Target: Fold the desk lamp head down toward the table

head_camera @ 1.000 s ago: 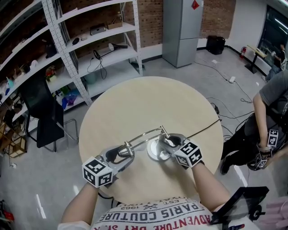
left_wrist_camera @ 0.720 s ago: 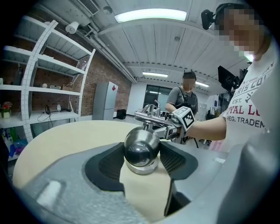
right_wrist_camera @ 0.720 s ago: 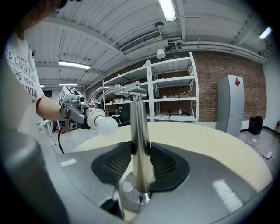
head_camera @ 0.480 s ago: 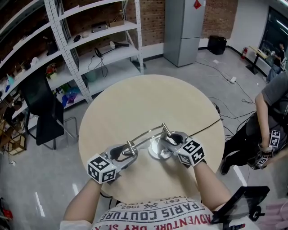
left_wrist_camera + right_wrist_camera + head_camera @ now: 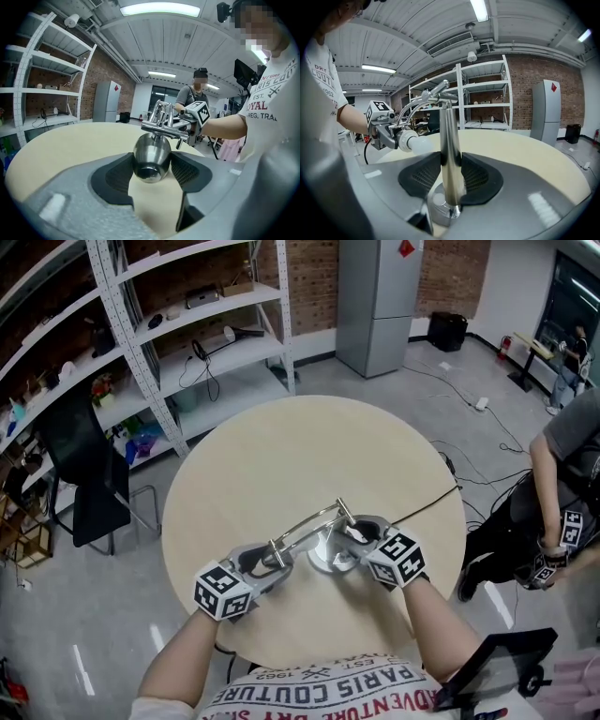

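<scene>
A chrome desk lamp stands on the round beige table (image 5: pixel 281 456), its round base (image 5: pixel 322 562) near the front. The upright post (image 5: pixel 450 150) sits between the pads of my right gripper (image 5: pixel 352 532), which is shut on it just above the base (image 5: pixel 438 208). From the post's top, thin chrome arms (image 5: pixel 305 521) slope left and down to the lamp head (image 5: pixel 275 552). My left gripper (image 5: pixel 270 561) is shut on that egg-shaped chrome head (image 5: pixel 151 154), pads against both its sides. In the right gripper view the lamp's white bulb (image 5: pixel 417 143) points out of the left gripper.
The lamp's black cord (image 5: pixel 427 504) runs off the table's right edge. Metal shelving (image 5: pixel 187 334) and a black chair (image 5: pixel 89 474) stand left, a grey cabinet (image 5: pixel 380 296) at the back. A person (image 5: pixel 562 484) stands at the right.
My left gripper has sunk and moved right toward the base with the lamp head in it, so the lamp arms lie lower. The right gripper has stayed on the post.
</scene>
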Demonstrator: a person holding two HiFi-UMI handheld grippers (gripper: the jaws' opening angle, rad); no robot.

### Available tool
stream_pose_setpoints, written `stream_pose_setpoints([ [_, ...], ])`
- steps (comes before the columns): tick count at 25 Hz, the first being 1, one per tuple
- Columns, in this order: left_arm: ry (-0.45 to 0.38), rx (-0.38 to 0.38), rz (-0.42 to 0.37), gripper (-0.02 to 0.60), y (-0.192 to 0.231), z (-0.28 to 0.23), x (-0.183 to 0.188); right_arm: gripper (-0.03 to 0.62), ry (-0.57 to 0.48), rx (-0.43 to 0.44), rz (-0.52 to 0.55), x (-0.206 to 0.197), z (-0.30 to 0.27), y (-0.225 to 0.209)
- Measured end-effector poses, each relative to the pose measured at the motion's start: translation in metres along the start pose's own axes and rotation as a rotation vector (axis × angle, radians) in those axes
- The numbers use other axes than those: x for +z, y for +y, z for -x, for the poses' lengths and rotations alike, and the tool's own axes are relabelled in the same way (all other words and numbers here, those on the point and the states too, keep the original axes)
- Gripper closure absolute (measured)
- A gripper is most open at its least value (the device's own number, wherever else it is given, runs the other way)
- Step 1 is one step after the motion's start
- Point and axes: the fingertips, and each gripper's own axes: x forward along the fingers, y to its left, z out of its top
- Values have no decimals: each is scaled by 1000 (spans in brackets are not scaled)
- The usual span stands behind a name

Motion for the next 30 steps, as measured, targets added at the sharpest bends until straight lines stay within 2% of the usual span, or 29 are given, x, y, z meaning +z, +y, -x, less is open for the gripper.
stream_pose_setpoints([
  [14, 15, -31, 26, 321, 1, -22, -16, 458, 12, 4, -11, -1, 1, 0],
  [30, -12, -69, 39, 318, -1, -41, -28, 457, -7, 2, -21, -3, 2, 4],
])
